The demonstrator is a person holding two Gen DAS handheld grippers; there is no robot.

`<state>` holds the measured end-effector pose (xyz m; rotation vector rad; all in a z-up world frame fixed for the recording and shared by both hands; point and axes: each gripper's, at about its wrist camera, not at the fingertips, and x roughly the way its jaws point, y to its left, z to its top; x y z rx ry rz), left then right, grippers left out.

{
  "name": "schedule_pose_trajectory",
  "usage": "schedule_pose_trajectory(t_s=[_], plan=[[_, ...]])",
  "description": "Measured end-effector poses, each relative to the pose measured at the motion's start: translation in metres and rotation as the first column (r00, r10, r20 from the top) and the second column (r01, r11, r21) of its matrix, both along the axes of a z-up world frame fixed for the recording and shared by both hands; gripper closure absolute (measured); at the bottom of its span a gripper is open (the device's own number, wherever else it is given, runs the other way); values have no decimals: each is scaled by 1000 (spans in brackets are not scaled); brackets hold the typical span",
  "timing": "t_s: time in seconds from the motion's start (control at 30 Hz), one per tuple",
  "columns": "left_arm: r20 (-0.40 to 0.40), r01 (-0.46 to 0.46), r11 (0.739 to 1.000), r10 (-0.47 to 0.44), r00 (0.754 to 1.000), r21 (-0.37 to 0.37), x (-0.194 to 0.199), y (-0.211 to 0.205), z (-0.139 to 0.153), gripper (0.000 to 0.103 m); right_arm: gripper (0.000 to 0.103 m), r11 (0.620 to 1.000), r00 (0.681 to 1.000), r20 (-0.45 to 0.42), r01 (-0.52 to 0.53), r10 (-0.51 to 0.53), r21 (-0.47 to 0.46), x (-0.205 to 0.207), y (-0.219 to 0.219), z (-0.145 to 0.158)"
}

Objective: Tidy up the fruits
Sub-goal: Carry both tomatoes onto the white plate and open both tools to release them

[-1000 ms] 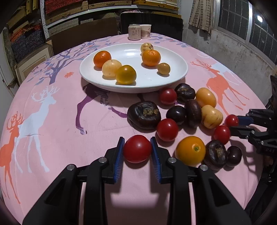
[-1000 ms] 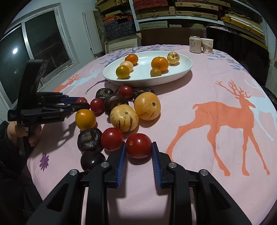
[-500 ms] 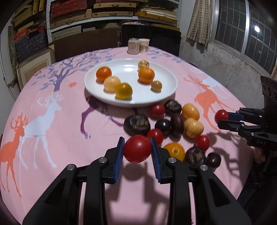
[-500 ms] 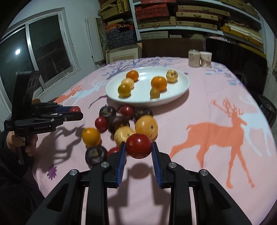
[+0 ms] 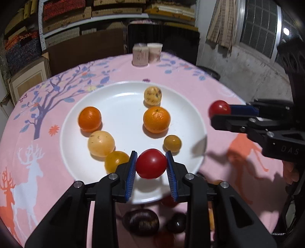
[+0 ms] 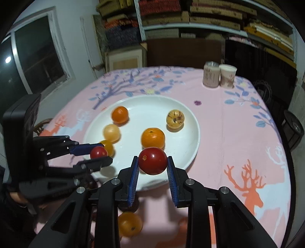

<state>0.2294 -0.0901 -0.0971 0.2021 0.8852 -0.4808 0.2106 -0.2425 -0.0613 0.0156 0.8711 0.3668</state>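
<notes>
Crowding the back wall, shelves (image 6: 209, 17) of stacked boxes; covering the surface, a pink deer-print cloth (image 6: 238, 145). Clamping a red tomato (image 5: 151, 163) in the left hand-held gripper (image 5: 151, 166), hanging over the near rim of the white plate (image 5: 122, 99). Clamping another red tomato (image 6: 152, 161) in the right hand-held gripper (image 6: 152, 166), hovering over the plate's near edge, beside an orange (image 6: 153, 137).
</notes>
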Motion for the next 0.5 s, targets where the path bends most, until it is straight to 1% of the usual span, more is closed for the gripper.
schedule_pose_trajectory(t_s=[0.07, 0.13, 0.2, 0.27, 0.3, 0.33, 0.37, 0.4, 0.43, 0.5], plan=[[-33, -4, 1000, 5, 999, 22, 13, -5, -14, 73, 74, 999, 1000, -27, -3, 2, -44, 17, 8, -15], [-18, 6, 1000, -6, 1000, 31, 19, -9, -18, 73, 74, 996, 999, -49, -7, 3, -86, 32, 14, -29], [-23, 18, 999, -18, 1000, 32, 23, -13, -19, 73, 74, 993, 998, -67, -15, 7, -116, 41, 18, -40], [-18, 32, 998, -31, 999, 52, 25, -20, -22, 73, 73, 990, 997, -74, -24, 14, -142, 46, 22, -46], [-13, 34, 998, -34, 999, 61, 25, -22, -22, 70, 73, 988, 997, -74, -28, 17, -149, 48, 23, -48], [-13, 37, 998, -36, 999, 59, 25, -23, -21, 60, 73, 988, 997, -72, -32, 22, -150, 49, 24, -48], [-12, 37, 998, -36, 999, 52, 25, -24, -20, 55, 73, 988, 998, -66, -34, 24, -150, 48, 25, -48], [-12, 34, 998, -34, 999, 46, 25, -24, -19, 45, 70, 988, 998, -57, -35, 26, -151, 47, 25, -47], [-7, 29, 999, -28, 1000, 45, 24, -24, -18, 40, 68, 988, 999, -47, -34, 27, -150, 45, 26, -45], [0, 25, 999, -25, 1000, 38, 21, -21, -16, 40, 68, 988, 999, -28, -25, 21, -151, 41, 25, -40]])
